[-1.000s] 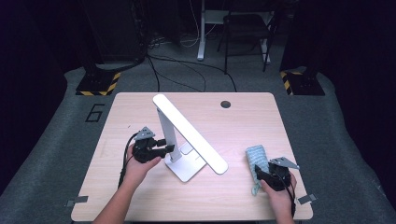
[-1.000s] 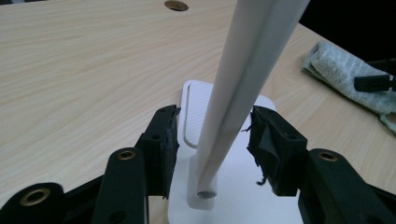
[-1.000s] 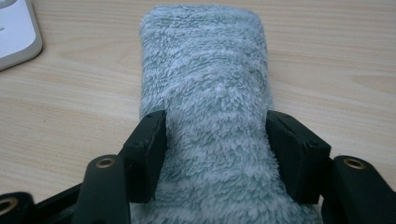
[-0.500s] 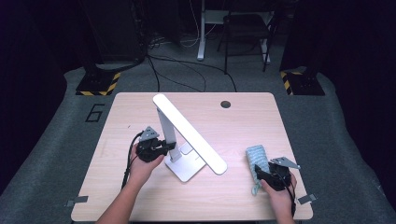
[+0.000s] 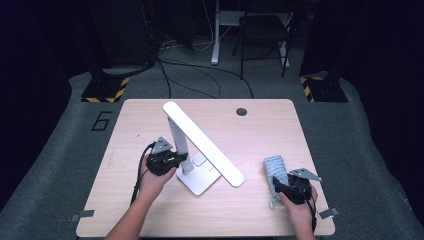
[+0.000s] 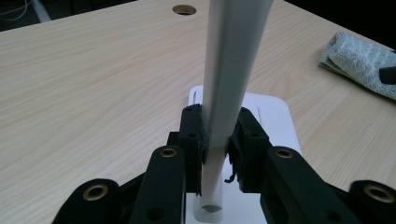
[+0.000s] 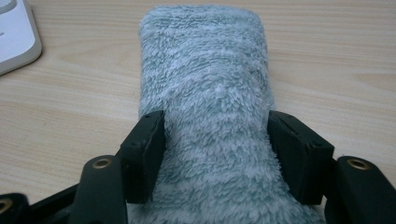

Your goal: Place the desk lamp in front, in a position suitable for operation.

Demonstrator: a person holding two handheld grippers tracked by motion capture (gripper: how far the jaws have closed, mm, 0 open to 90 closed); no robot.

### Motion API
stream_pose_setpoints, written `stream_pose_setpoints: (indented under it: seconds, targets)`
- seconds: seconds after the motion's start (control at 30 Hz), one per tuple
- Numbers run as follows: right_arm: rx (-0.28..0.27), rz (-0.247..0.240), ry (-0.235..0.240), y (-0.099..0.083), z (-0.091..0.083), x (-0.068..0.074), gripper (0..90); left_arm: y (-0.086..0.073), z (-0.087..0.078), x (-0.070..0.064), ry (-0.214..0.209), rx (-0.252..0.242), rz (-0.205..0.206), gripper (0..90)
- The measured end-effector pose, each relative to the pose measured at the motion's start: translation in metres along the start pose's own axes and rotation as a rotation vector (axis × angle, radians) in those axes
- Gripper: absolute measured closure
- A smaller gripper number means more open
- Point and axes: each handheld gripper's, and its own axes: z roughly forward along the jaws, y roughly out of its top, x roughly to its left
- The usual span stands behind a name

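A white desk lamp stands on the table, with its flat base [image 5: 202,181], upright post [image 5: 176,137] and long slanted head [image 5: 205,146]. My left gripper [image 5: 183,158] is shut on the post low down; the left gripper view has the post [image 6: 229,70] pinched between the jaws of the left gripper [image 6: 219,137], above the base [image 6: 275,121]. A folded grey-blue fluffy cloth [image 5: 275,169] lies at the right front. My right gripper [image 5: 281,186] holds its near end. In the right gripper view the cloth [image 7: 205,70] bunches between the jaws of the right gripper [image 7: 215,149].
The wooden table [image 5: 150,120] has a round cable hole [image 5: 241,111] at the back. A corner of the lamp base [image 7: 14,37] lies left of the cloth. Past the table are cables, a chair and hazard-striped stand feet [image 5: 102,92] on the dark floor.
My left gripper has shifted slightly right, closer in on the lamp post. The right gripper and the cloth have stayed put.
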Motion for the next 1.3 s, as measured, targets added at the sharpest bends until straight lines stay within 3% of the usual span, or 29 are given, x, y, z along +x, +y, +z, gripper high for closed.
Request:
stream_pose_setpoints:
  seconds: [0.23, 0.4, 0.53, 0.73, 0.83, 1.07, 1.2, 1.3]
  targets:
    - [0.003, 0.017, -0.001, -0.001, -0.001, 0.001, 37.7, -0.007, -0.009, -0.008, 0.016, -0.006, -0.010, 76.3]
    - [0.000, 0.019, -0.003, -0.001, -0.001, 0.000, 37.6, -0.011, -0.019, -0.014, 0.024, 0.024, 0.017, 76.1]
    - [0.000, 0.020, -0.004, -0.001, -0.001, 0.000, 37.5, -0.017, -0.028, -0.021, 0.032, 0.019, -0.017, 75.2]
    - [-0.005, 0.019, -0.003, -0.001, -0.001, 0.000, 37.5, -0.024, -0.042, -0.025, 0.007, 0.029, -0.046, 65.5]
    - [-0.004, 0.026, -0.005, -0.001, -0.001, 0.001, 37.4, -0.026, -0.047, -0.028, 0.002, 0.032, -0.032, 63.4]
    - [-0.002, 0.030, 0.000, 0.000, 0.000, 0.001, 37.3, -0.028, -0.052, -0.032, -0.053, 0.032, -0.020, 63.4]
    - [-0.010, 0.032, 0.001, -0.001, 0.000, 0.000, 37.3, -0.029, -0.050, -0.032, -0.140, 0.031, -0.032, 63.8]
    - [-0.013, 0.034, 0.000, -0.001, 0.000, 0.000, 37.3, -0.029, -0.046, -0.034, -0.154, 0.023, -0.012, 64.1]
